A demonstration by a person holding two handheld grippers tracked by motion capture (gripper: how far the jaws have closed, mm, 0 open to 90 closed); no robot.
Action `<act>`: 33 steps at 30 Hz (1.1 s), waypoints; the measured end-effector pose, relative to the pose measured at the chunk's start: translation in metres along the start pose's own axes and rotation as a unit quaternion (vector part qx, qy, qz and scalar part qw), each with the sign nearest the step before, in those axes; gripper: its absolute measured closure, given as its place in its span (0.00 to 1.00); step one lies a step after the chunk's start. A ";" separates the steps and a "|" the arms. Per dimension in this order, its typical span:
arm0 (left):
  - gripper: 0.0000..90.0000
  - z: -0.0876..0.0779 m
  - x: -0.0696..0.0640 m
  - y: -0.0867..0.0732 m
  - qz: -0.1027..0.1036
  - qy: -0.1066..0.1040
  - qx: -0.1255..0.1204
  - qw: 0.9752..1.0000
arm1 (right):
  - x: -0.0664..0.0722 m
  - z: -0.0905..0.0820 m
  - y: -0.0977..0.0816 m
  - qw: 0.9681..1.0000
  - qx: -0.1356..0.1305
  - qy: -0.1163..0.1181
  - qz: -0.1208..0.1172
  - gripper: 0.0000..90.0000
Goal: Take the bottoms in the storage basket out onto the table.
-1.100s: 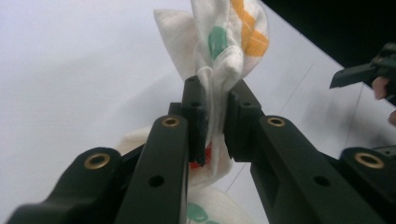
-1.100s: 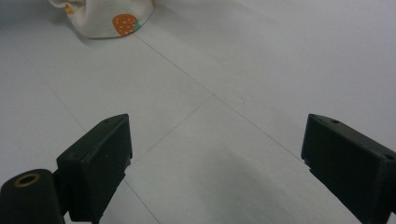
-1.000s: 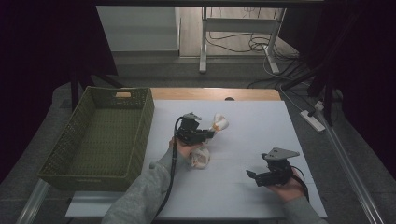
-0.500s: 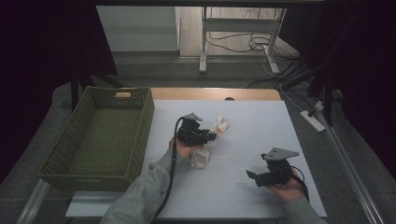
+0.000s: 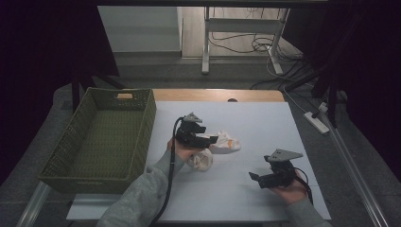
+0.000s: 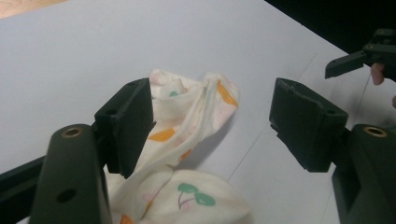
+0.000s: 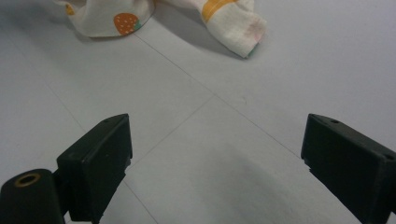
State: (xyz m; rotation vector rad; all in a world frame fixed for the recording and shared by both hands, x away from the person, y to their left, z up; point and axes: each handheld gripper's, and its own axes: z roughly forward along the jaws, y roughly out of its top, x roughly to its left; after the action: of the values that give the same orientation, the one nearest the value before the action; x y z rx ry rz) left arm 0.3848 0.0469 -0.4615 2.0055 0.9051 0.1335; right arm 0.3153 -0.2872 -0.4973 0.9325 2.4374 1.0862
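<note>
1. My left gripper [image 6: 210, 112] had its jaws wide apart over the cloth [image 6: 187, 154], one jaw just at the cloth's edge, the other out over bare table; nothing was clamped.
2. The cloth, white with fruit prints, lay crumpled on the table [image 5: 246, 189] near its middle, part of it bunched under my left hand [image 5: 187, 149].
3. My right gripper [image 7: 215, 154] was also open and empty, held low above bare table, well apart from the cloth, whose near corner [image 7: 233, 23] showed at the far end of its view.
4. Judging by that, the job had hardly begun: the cloth was not yet gripped or lifted. I took the basket [image 5: 146, 127] as the likely goal, though I could not be sure.
5. What was left, as I saw it: close the left jaws on a fold, lift, and carry it leftward.
6. The basket stood at the table's left edge and looked empty.
7. Nothing lay between cloth and basket; only the basket's near wall would need clearing, and the loose cloth could trail or slip from a thin pinch.
</note>
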 end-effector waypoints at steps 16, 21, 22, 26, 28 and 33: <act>0.31 -0.042 -0.007 -0.013 0.002 0.003 0.001 1.000 | -0.001 -0.001 -0.002 1.000 -0.008 0.009 0.014 0.10; 0.31 -0.062 -0.014 -0.019 0.007 0.006 -0.004 1.000 | 0.000 -0.005 -0.001 1.000 -0.014 0.006 0.011 0.10; 0.31 -0.066 -0.015 -0.020 0.009 0.006 -0.006 1.000 | 0.001 -0.005 -0.001 1.000 -0.014 0.004 0.010 0.10; 0.30 -0.081 -0.019 -0.024 0.017 0.009 -0.008 1.000 | 0.001 -0.005 -0.002 1.000 -0.010 0.000 0.009 0.10; 0.30 -0.089 -0.020 -0.028 0.019 0.013 -0.006 1.000 | 0.000 -0.005 -0.002 1.000 -0.008 -0.003 0.008 0.10; 0.30 -0.113 -0.016 -0.039 0.016 0.025 -0.011 1.000 | 0.001 -0.006 -0.003 1.000 -0.005 -0.006 0.007 0.10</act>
State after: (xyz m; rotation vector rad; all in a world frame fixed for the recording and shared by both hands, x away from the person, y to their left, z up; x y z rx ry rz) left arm 0.3043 0.1274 -0.4216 2.0039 0.8997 0.2106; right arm 0.3101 -0.2913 -0.4951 0.9502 2.4173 1.0937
